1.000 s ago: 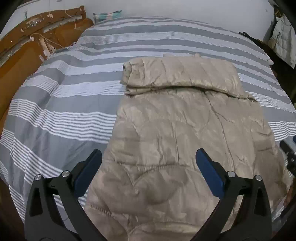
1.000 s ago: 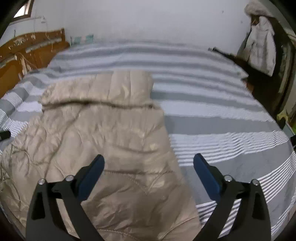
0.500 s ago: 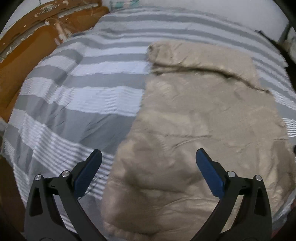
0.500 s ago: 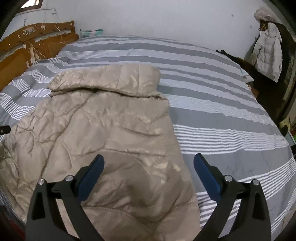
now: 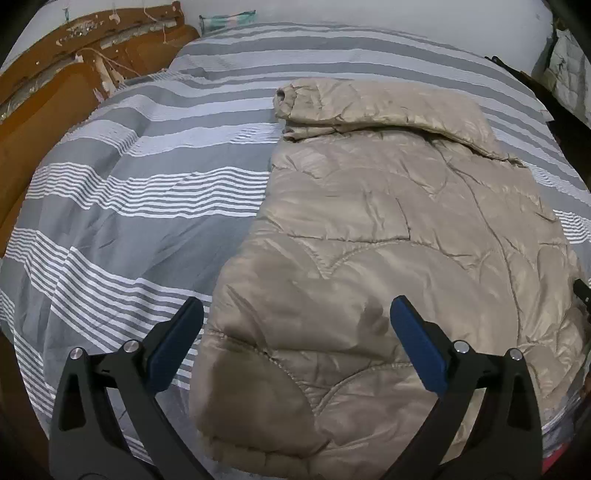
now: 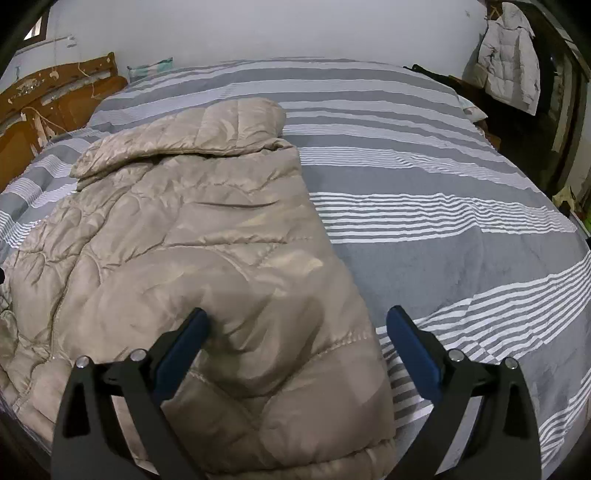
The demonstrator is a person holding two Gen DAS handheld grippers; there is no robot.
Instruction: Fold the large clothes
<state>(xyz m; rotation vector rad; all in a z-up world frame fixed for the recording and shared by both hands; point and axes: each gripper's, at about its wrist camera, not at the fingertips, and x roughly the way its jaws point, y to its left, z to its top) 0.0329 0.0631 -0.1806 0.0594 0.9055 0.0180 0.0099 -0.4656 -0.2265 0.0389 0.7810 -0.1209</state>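
Note:
A large beige quilted puffer jacket [image 5: 388, 229] lies flat on the bed, its far end folded over into a thick band [image 5: 376, 107]. My left gripper [image 5: 295, 325] is open and empty, hovering over the jacket's near left corner. In the right wrist view the jacket [image 6: 192, 236] fills the left half. My right gripper [image 6: 297, 328] is open and empty, straddling the jacket's near right edge, its left finger [image 6: 184, 343] close over the fabric.
The bed has a grey and white striped cover [image 5: 140, 192] [image 6: 424, 206]. A wooden headboard [image 5: 48, 92] stands at the left. A pale jacket [image 6: 509, 55] hangs at the far right by dark furniture. A small patterned pillow [image 5: 227, 16] lies at the bed's far end.
Both grippers have come lower and closer to the jacket's near hem. The left view swung left, then back towards the jacket. Both stay open.

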